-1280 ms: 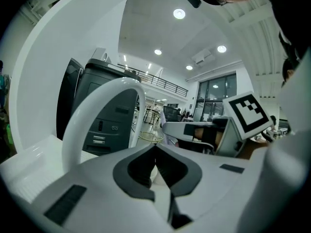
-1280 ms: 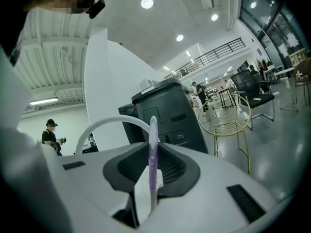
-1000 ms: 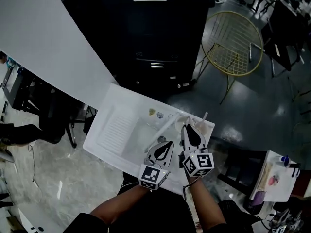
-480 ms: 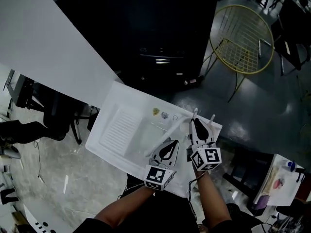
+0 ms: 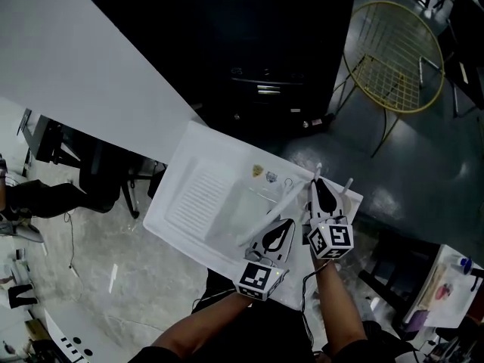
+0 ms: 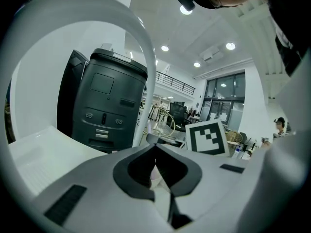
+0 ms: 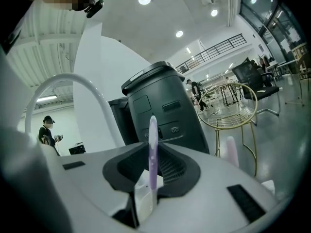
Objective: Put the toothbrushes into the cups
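My right gripper (image 5: 316, 182) hangs over the back right corner of the white sink unit (image 5: 219, 147), shut on a purple toothbrush (image 7: 152, 130) that stands upright between its jaws; its white end (image 5: 318, 170) pokes past the tips. Just right of it a second, pinkish toothbrush (image 5: 348, 184) (image 7: 232, 152) stands upright. The cups are hidden under the grippers. My left gripper (image 5: 286, 223) (image 6: 155, 147) is beside the right one, over the basin's near side, jaws shut with only a pale sliver in the slit. The white faucet (image 5: 277, 206) (image 6: 141, 38) arches over it.
A ribbed drainboard (image 5: 192, 196) forms the sink's left half. Behind the sink stands a big black machine (image 5: 265, 51) (image 7: 160, 106). A yellow wire chair (image 5: 397, 55) stands back right on the dark floor. A white wall panel (image 5: 76, 66) runs along the left.
My right gripper has moved away from me toward the sink's back right corner with the purple toothbrush. The left gripper has stayed about where it was.
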Demonstrator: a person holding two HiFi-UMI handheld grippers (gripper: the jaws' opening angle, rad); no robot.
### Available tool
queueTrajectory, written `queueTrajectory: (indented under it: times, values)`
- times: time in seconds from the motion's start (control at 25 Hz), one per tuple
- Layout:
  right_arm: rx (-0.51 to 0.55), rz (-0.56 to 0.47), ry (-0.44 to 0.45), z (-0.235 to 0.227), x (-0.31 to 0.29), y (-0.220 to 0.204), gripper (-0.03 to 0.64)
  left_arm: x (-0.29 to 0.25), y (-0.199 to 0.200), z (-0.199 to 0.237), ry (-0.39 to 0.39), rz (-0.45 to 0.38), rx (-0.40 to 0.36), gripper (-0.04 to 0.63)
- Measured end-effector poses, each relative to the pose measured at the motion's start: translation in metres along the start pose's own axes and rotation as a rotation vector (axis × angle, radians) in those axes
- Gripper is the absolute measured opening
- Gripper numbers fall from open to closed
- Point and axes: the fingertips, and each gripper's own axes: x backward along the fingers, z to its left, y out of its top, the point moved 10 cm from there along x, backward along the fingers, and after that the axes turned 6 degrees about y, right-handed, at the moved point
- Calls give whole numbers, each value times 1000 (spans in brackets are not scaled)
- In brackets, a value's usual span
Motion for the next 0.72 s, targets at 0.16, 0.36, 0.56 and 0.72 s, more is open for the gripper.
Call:
queueTrajectory:
  times: [0.16, 0.36, 0.56, 0.72]
  values:
    - [38, 38, -15, -1, -6, -13, 74, 4, 1, 2, -4, 3, -11, 14]
    - [110, 108, -69, 3, -11, -21, 74, 7, -1, 2, -41, 26, -18, 14]
    - [146, 137, -106, 6, -10, -22, 74, 7, 3, -7, -82, 11, -27, 14]
    - [146, 149, -113, 5, -10, -19, 74, 9, 2, -4, -59, 16, -18, 14]
